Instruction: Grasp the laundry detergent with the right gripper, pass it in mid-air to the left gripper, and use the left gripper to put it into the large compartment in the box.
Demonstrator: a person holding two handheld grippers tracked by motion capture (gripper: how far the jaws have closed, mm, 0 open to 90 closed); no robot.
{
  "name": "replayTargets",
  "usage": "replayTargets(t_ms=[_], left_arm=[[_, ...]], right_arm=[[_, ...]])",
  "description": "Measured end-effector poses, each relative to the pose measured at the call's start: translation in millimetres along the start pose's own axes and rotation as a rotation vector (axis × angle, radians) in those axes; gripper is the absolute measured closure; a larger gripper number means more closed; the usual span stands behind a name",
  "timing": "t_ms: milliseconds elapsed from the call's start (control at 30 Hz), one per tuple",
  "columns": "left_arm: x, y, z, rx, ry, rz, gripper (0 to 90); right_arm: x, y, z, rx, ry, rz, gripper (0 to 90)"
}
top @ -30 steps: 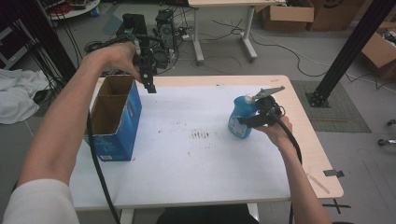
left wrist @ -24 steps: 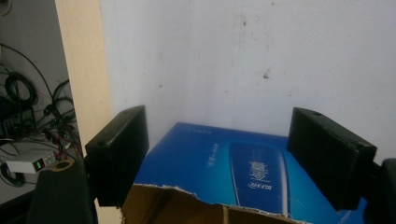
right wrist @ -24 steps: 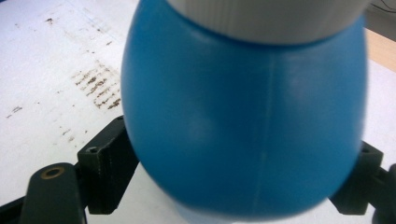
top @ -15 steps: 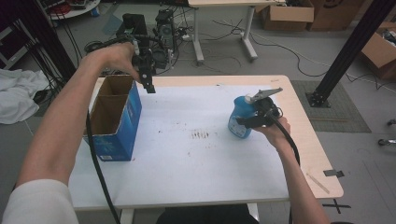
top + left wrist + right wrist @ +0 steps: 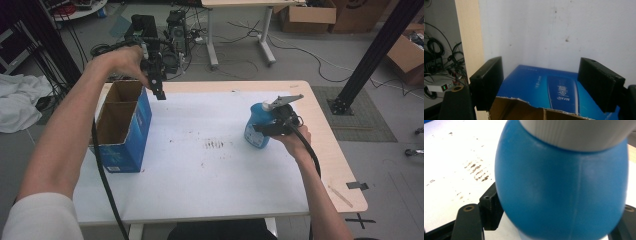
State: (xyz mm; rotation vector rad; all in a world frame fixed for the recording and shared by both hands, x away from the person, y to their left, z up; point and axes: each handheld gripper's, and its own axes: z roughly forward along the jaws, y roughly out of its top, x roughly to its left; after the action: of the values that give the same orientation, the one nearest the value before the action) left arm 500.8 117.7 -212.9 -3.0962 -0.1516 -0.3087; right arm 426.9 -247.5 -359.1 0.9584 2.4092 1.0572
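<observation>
The right tongs (image 5: 265, 129) have just been closing, and their jaws now press the sides of the blue bottle (image 5: 258, 127), which stands at about three o'clock on the white surface (image 5: 210, 170). The left tongs (image 5: 158, 90) hang spread and empty over the open blue box (image 5: 122, 127) at nine o'clock.

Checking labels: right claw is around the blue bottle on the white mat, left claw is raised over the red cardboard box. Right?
One thing is off: the cardboard box is blue, not red, as the high view shows. The rest holds: the right claw is around the blue bottle on the white mat, its jaws just closing, and the left claw is raised over the box.
</observation>
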Motion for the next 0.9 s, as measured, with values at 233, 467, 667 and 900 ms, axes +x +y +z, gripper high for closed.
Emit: replayTargets(t_ms=[233, 467, 667, 900], left_arm=[[0.0, 0.1, 0.6, 0.0, 0.002, 0.001, 21.6], [-0.6, -0.3, 0.6, -0.004, 0.005, 0.003, 21.7], [-1.6, -0.9, -0.2, -0.007, 0.009, 0.003, 21.9], [-1.4, -2.4, -1.1, -0.012, 0.01, 0.001, 22.0]], right_arm=[[0.5, -0.1, 1.0, -0.002, 0.0, 0.007, 31.9], [0.1, -1.5, 1.9, -0.004, -0.006, 0.011, 33.2], [0.5, -1.7, 3.3, 0.0, -0.006, 0.01, 35.6], [1.8, -2.0, 3.8, -0.016, -0.014, -0.005, 42.2]])
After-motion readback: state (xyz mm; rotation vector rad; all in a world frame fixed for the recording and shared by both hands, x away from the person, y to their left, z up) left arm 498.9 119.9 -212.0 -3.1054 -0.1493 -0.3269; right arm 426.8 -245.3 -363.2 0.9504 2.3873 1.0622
